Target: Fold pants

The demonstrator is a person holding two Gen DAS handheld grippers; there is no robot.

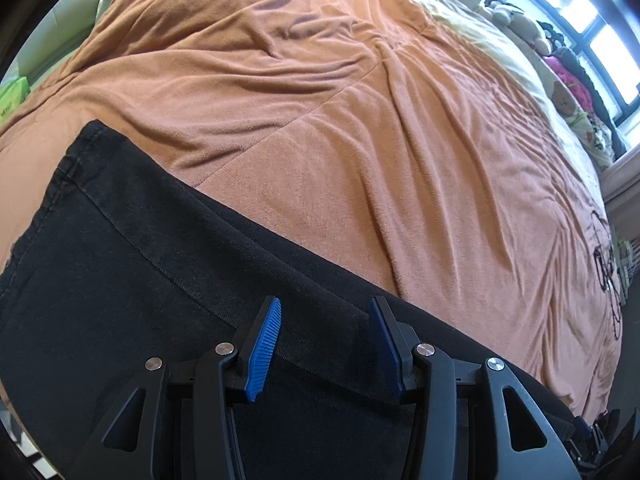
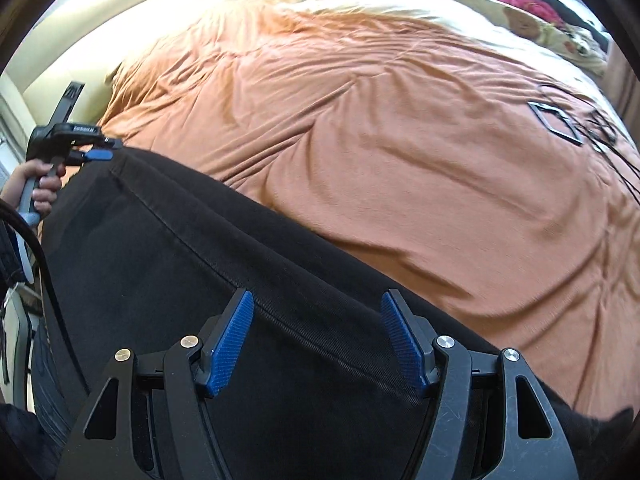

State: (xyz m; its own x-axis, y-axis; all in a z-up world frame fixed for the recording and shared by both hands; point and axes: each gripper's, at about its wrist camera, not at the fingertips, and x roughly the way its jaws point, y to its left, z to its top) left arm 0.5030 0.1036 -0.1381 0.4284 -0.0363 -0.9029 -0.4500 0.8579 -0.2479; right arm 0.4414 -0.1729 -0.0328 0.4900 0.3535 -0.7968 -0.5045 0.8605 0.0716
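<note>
Black pants (image 1: 140, 260) lie flat along the near edge of a bed, on an orange blanket (image 1: 360, 140). A hem shows at the upper left of the left wrist view. My left gripper (image 1: 325, 304) hovers over the cloth, open, with nothing pinched between its blue pads. In the right wrist view the same pants (image 2: 180, 260) stretch away to the left. My right gripper (image 2: 318, 296) stands open above them, pads apart and free of cloth. At the pants' far end a hand (image 2: 42, 184) holds the left gripper (image 2: 96, 155).
The orange blanket (image 2: 400, 160) covers most of the bed, wrinkled. A dark rectangular object with black cords (image 2: 556, 122) lies on it at the right. Stuffed toys (image 1: 520, 20) and clothes line the window side. A green box (image 1: 12, 96) sits at the far left.
</note>
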